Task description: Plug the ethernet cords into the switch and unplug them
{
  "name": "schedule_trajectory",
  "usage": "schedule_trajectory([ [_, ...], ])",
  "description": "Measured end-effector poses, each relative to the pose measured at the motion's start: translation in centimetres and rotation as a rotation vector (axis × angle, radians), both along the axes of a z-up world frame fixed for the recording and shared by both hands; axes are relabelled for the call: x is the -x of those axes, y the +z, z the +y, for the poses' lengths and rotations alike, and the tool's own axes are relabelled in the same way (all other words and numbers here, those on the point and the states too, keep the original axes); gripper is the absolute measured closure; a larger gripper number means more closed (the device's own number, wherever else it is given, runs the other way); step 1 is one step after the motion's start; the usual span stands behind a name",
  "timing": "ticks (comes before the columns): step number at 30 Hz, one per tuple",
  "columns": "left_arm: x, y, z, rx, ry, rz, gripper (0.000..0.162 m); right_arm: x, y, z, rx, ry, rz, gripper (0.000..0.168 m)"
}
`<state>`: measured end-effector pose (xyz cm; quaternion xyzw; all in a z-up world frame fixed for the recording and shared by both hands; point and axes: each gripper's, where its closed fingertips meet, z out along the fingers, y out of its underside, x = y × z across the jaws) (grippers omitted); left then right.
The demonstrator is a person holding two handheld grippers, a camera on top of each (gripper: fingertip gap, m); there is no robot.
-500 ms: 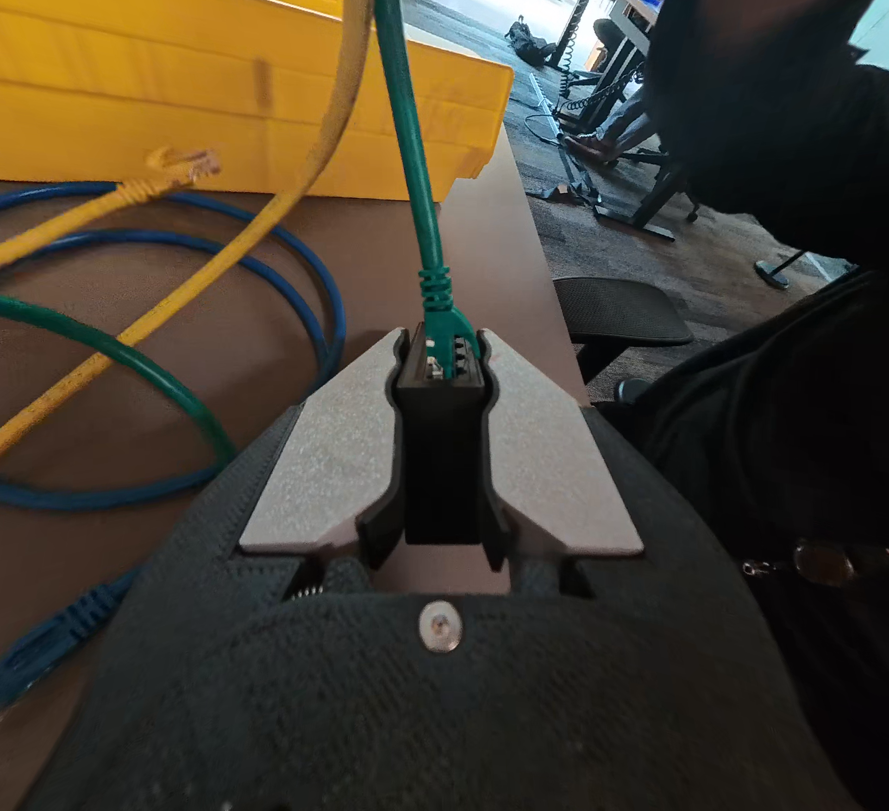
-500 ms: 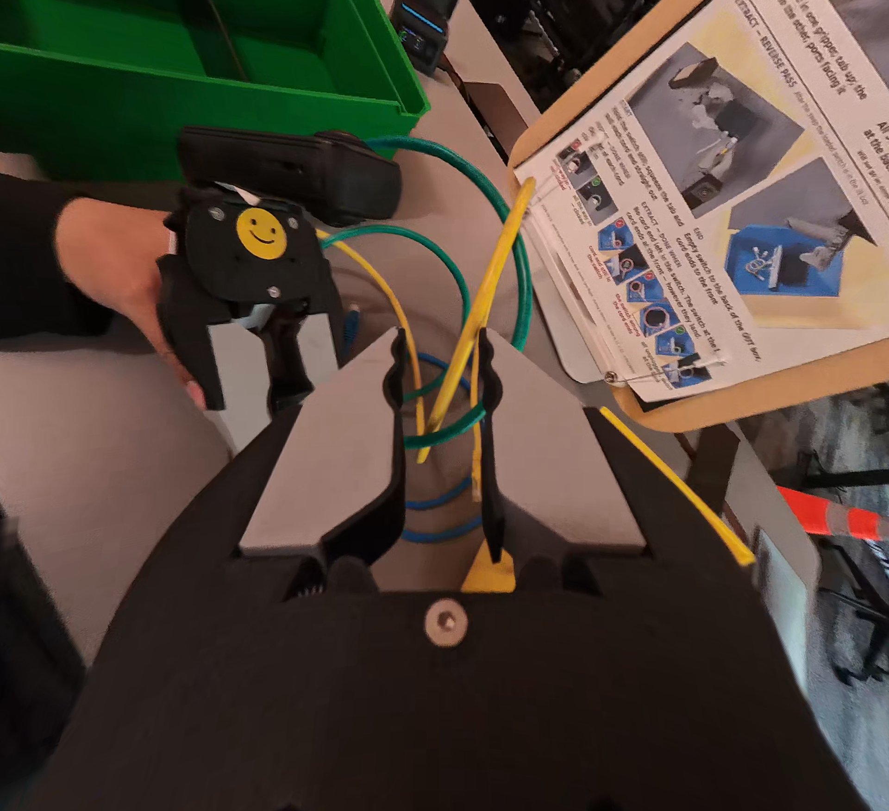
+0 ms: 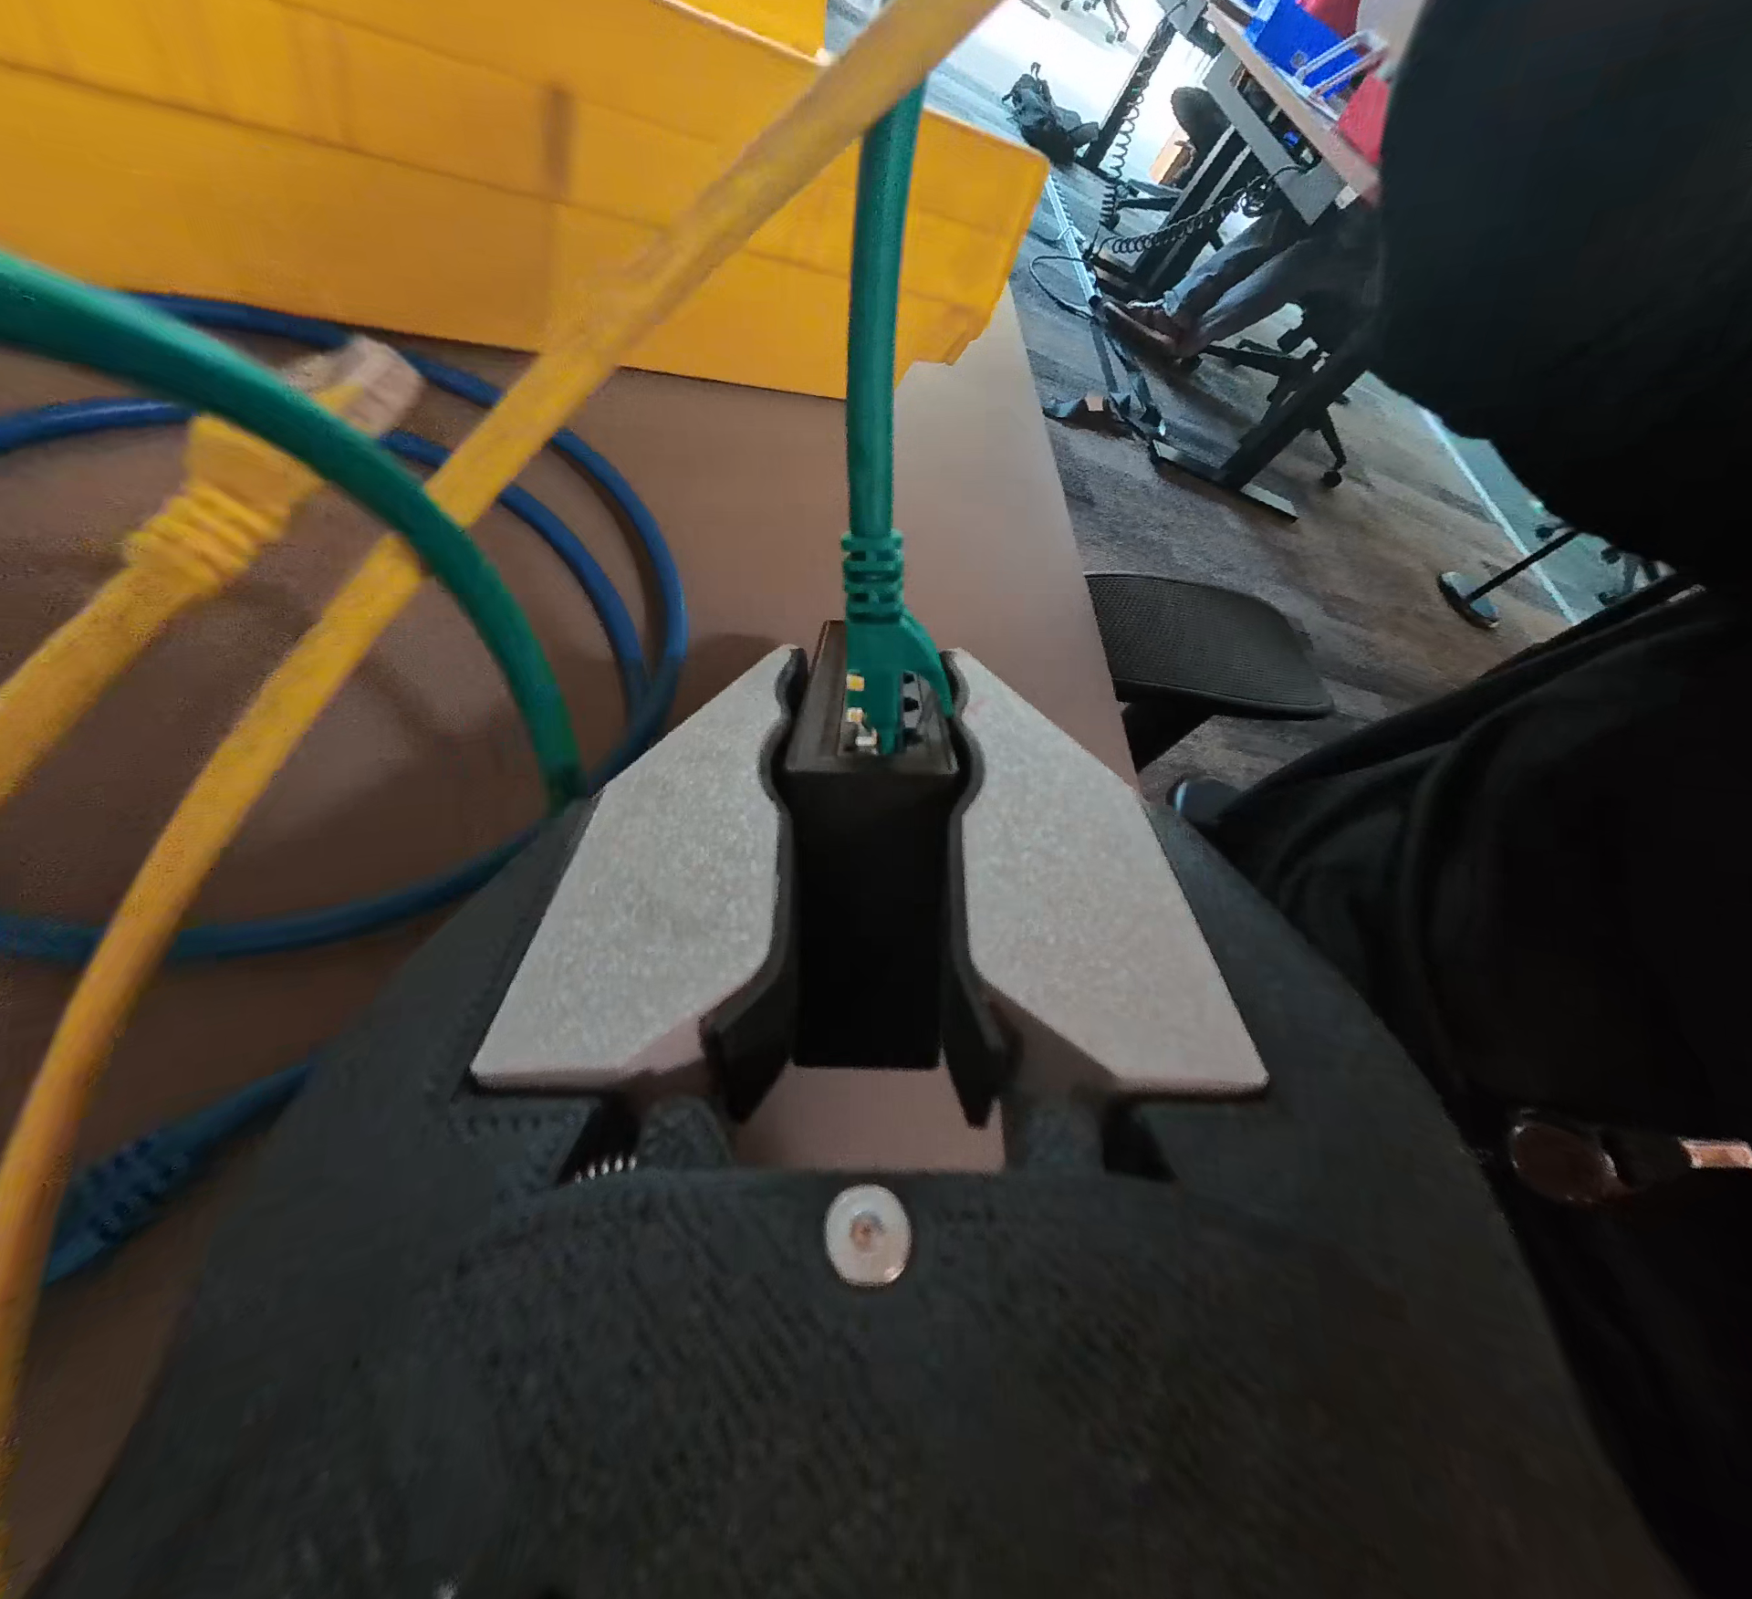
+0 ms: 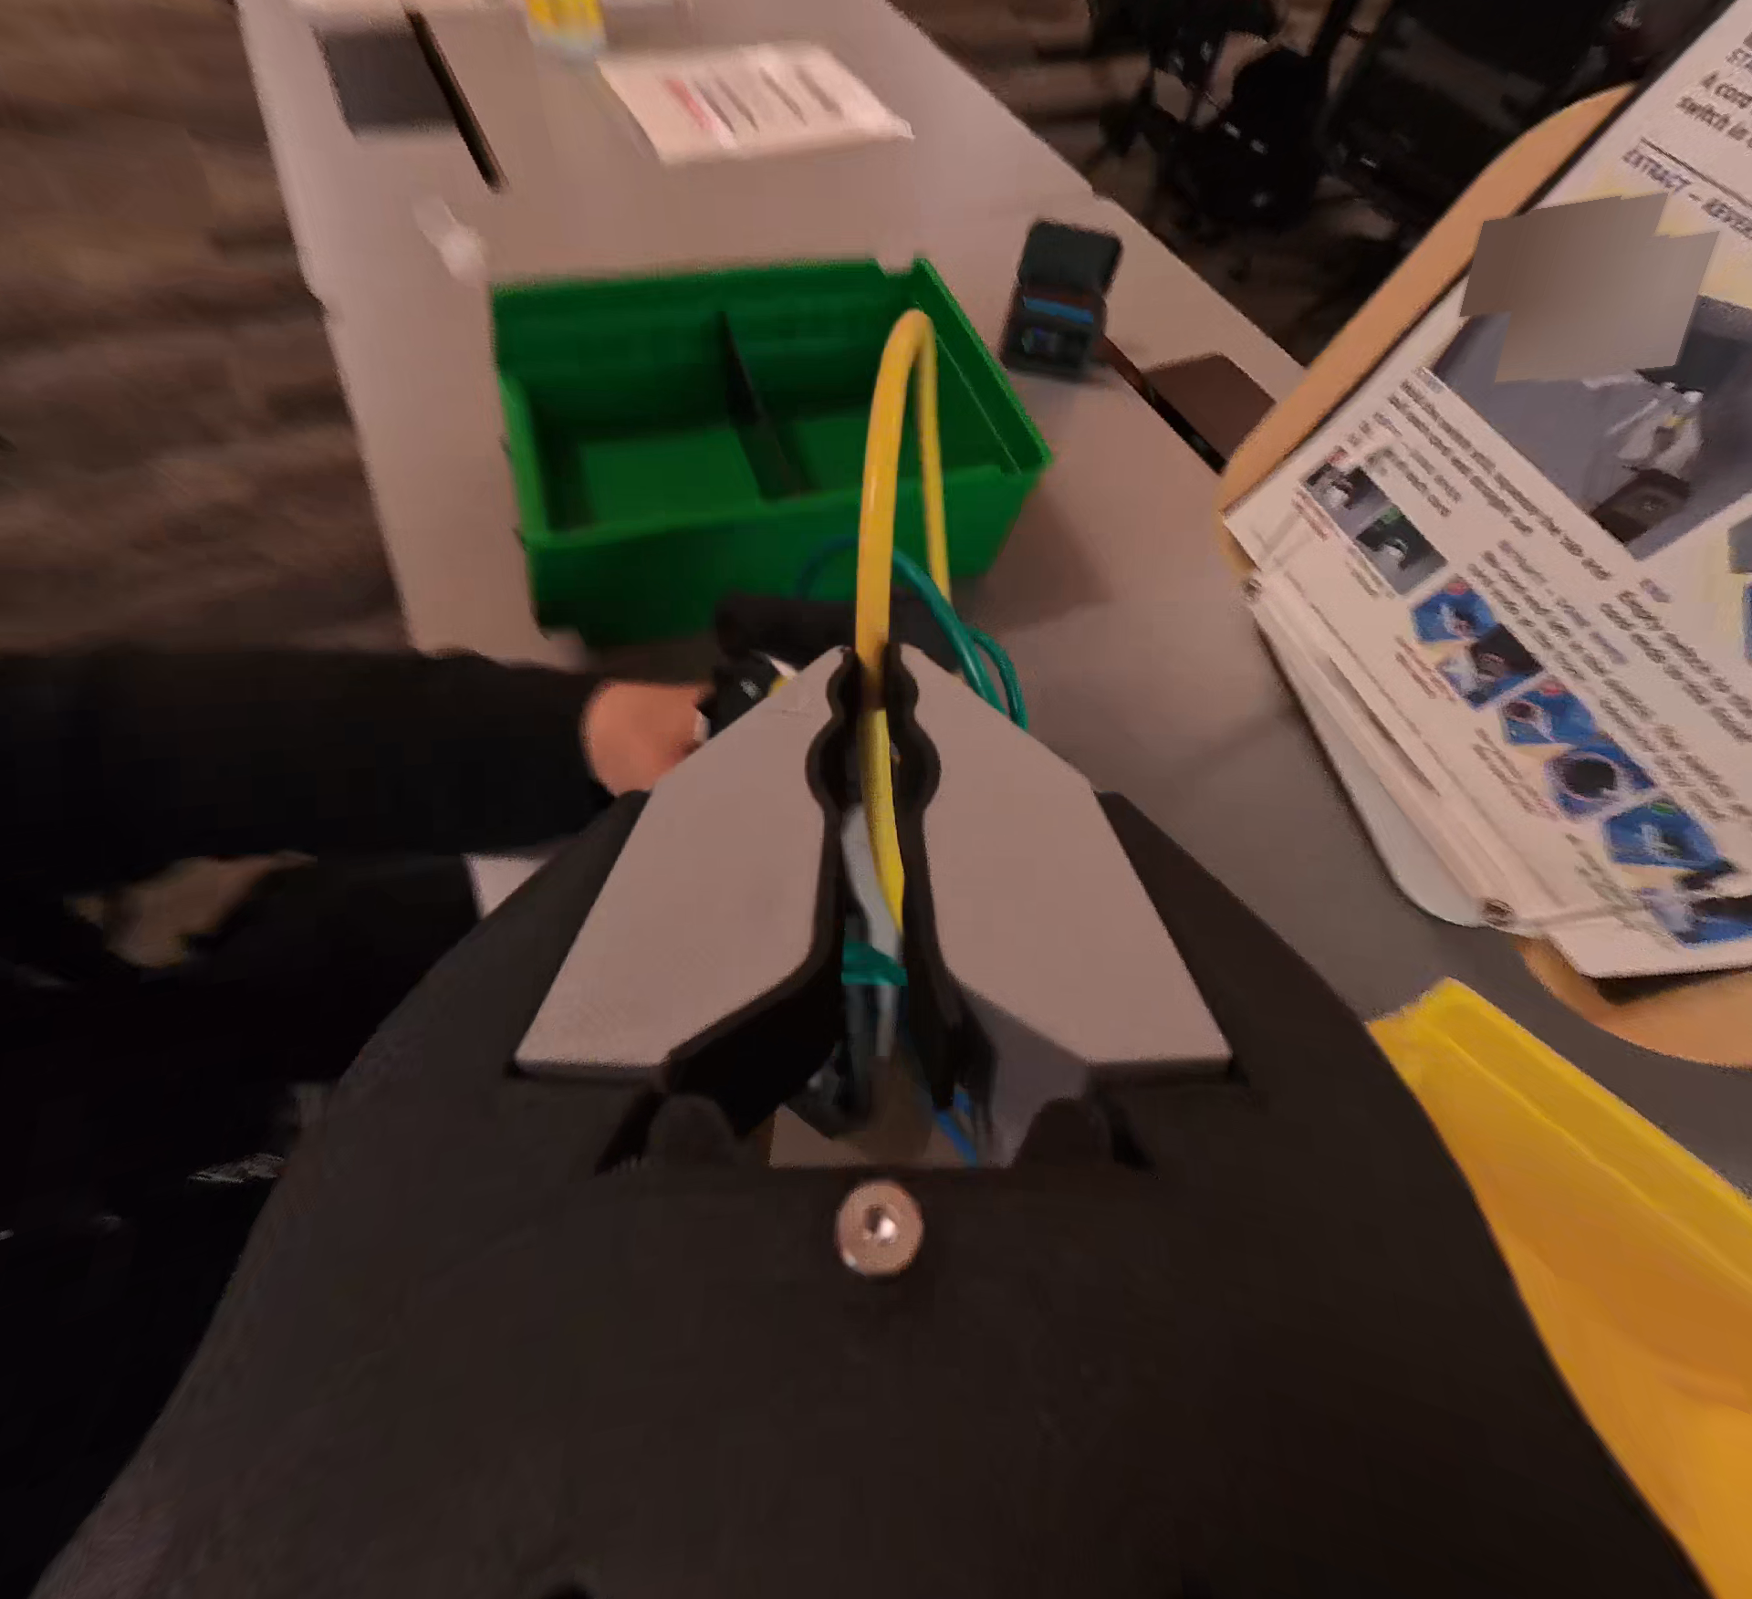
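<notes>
A brown table (image 3: 777,472) carries a yellow bin (image 3: 379,160) along its far side in the left wrist view, and coils of blue cord (image 3: 654,596) lie flat in front of it. In the right wrist view a green bin (image 4: 664,577) with a dark divider stands on the grey table (image 4: 1138,624), near a stack of printed sheets (image 4: 1422,700). The left gripper (image 3: 870,700) is clamped on the black switch (image 3: 867,890), ports facing forward, with the green cord (image 3: 877,416) plugged into a port and rising straight up. The right gripper (image 4: 874,681) pinches the yellow cord (image 4: 886,510), which arches above its tips; that cord's free plug (image 3: 228,501) hangs over the brown table.
</notes>
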<state>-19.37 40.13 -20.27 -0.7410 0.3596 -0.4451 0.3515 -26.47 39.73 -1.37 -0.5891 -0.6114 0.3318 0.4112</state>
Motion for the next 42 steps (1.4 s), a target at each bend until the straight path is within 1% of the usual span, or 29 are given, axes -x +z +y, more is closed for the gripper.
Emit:
schedule_trajectory([
  [3, 0.2, 0.0, 0.3, 0.040, 0.014, -0.032, 0.137, -1.0, 4.3, -0.5, 0.254, 0.074, 0.148, 0.166],
  [5, 0.5, -0.1, 0.5, 0.066, 0.025, -0.054, 0.137, -2.2, 7.1, -0.3, 0.364, 0.125, 0.240, 0.166],
  [8, 0.8, -0.1, 0.9, 0.108, 0.048, -0.080, 0.137, -5.2, 12.8, -0.5, 0.555, 0.242, 0.458, 0.166],
  [9, 0.9, -0.1, 1.1, 0.114, 0.060, -0.084, 0.137, -6.3, 14.5, 0.0, 0.588, 0.251, 0.524, 0.166],
  [15, 1.3, -0.1, 1.3, 0.102, 0.078, -0.081, 0.137, -14.3, 22.5, 4.5, 0.499, 0.138, 0.830, 0.166],
  [18, 1.5, 0.0, 1.6, 0.113, 0.097, -0.096, 0.137, -18.1, 25.2, 5.7, 0.430, 0.070, 0.894, 0.166],
  [20, 1.9, 0.1, 2.2, 0.094, 0.134, -0.097, 0.137, -20.1, 25.9, 6.7, 0.370, -0.021, 0.877, 0.166],
  [21, 2.3, 0.3, 2.6, 0.073, 0.164, -0.096, 0.137, -20.6, 25.2, 7.6, 0.309, -0.099, 0.816, 0.166],
  [22, 2.7, 0.8, 3.1, 0.024, 0.201, -0.099, 0.137, -20.5, 23.7, 8.5, 0.250, -0.165, 0.703, 0.166],
  [24, 2.7, 2.1, 3.0, -0.058, 0.200, -0.122, 0.137, -19.3, 17.9, 8.2, 0.238, -0.166, 0.363, 0.166],
  [25, 2.5, 2.3, 2.8, -0.056, 0.190, -0.128, 0.137, -19.2, 15.7, 8.4, 0.219, -0.193, 0.265, 0.166],
  [26, 2.4, 2.1, 2.8, -0.044, 0.185, -0.120, 0.137, -19.1, 14.3, 8.3, 0.201, -0.199, 0.208, 0.166],
  [27, 2.2, 1.7, 2.8, -0.037, 0.184, -0.100, 0.137, -19.1, 13.9, 7.7, 0.207, -0.174, 0.199, 0.166],
  [29, 2.4, 1.0, 3.3, -0.055, 0.216, -0.054, 0.137, -19.5, 14.6, 6.7, 0.254, -0.124, 0.248, 0.166],
  [30, 2.7, 0.9, 3.5, -0.062, 0.235, -0.045, 0.137, -20.0, 14.6, 6.6, 0.261, -0.114, 0.243, 0.166],
  [31, 3.1, 1.1, 3.9, -0.074, 0.273, -0.056, 0.137, -20.5, 14.2, 6.6, 0.256, -0.124, 0.205, 0.167],
  [32, 3.5, 1.6, 4.3, -0.084, 0.310, -0.090, 0.137, -21.1, 13.0, 6.9, 0.242, -0.148, 0.125, 0.167],
  [33, 3.7, 2.1, 4.3, -0.086, 0.314, -0.132, 0.137, -22.0, 11.1, 7.7, 0.206, -0.206, 0.013, 0.167],
  [34, 3.4, 2.7, 3.9, -0.087, 0.284, -0.169, 0.137, -22.9, 8.6, 8.1, 0.168, -0.258, -0.136, 0.167],
  [35, 3.0, 3.0, 3.5, -0.087, 0.249, -0.187, 0.137, -23.7, 6.0, 7.7, 0.149, -0.266, -0.297, 0.166],
  [36, 2.7, 2.9, 3.3, -0.095, 0.235, -0.174, 0.137, -24.3, 4.2, 7.2, 0.128, -0.259, -0.408, 0.166],
  [37, 2.5, 2.7, 3.2, -0.109, 0.230, -0.142, 0.137, -24.4, 3.5, 6.8, 0.106, -0.256, -0.452, 0.166],
  [39, 2.3, 2.5, 3.3, -0.149, 0.236, -0.098, 0.137, -23.4, 4.3, 5.2, 0.148, -0.199, -0.411, 0.166],
  [40, 2.7, 2.6, 3.8, -0.163, 0.284, -0.097, 0.137, -23.0, 4.6, 3.9, 0.192, -0.144, -0.395, 0.166],
  [42, 4.6, 3.1, 5.1, -0.147, 0.404, -0.142, 0.137, -23.4, 4.0, 2.3, 0.205, -0.080, -0.456, 0.166],
])
